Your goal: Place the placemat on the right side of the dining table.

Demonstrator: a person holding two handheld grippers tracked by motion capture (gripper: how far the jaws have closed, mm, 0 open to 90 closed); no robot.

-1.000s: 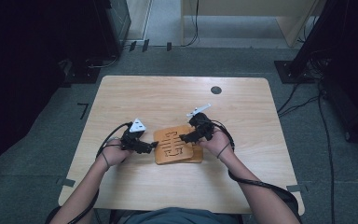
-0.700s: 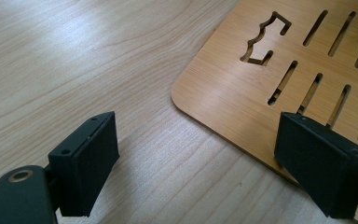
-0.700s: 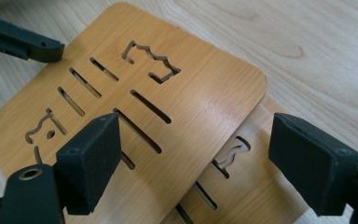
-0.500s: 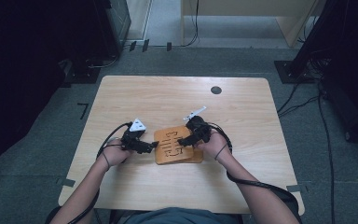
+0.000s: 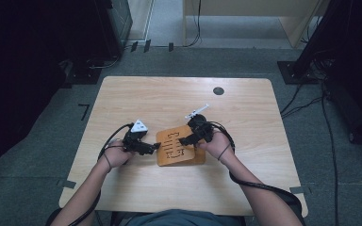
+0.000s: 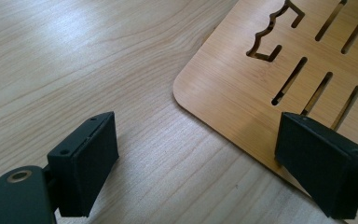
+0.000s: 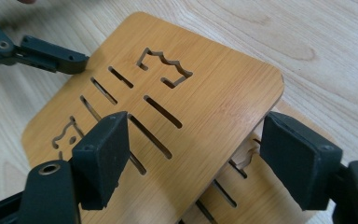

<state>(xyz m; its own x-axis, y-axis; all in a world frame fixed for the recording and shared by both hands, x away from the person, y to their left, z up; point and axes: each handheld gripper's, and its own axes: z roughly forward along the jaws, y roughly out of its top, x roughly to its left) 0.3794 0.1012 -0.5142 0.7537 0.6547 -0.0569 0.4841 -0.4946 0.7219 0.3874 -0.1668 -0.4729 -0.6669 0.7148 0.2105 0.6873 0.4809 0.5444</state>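
Two slotted bamboo boards lie stacked near the table's middle. The upper board (image 7: 205,102) (image 5: 179,157) sits tilted over the lower board (image 7: 261,196). My right gripper (image 7: 200,158) (image 5: 185,141) straddles the upper board's near end. Its jaws have just been closing with the board between them, and the right pad still stands off the edge. My left gripper (image 6: 200,161) (image 5: 155,147) is open at the board's left side. A rounded board corner (image 6: 242,93) lies between its jaws, one pad over the table, the other over the board's edge. A left gripper finger (image 7: 51,58) meets the board's far edge.
The wooden table (image 5: 245,117) has a dark round grommet (image 5: 218,91) at its back right. Cables trail from both grippers toward the person. Dark equipment and floor cables surround the table.
The right gripper has crept a little to the left over the board. The left hand has stayed put.
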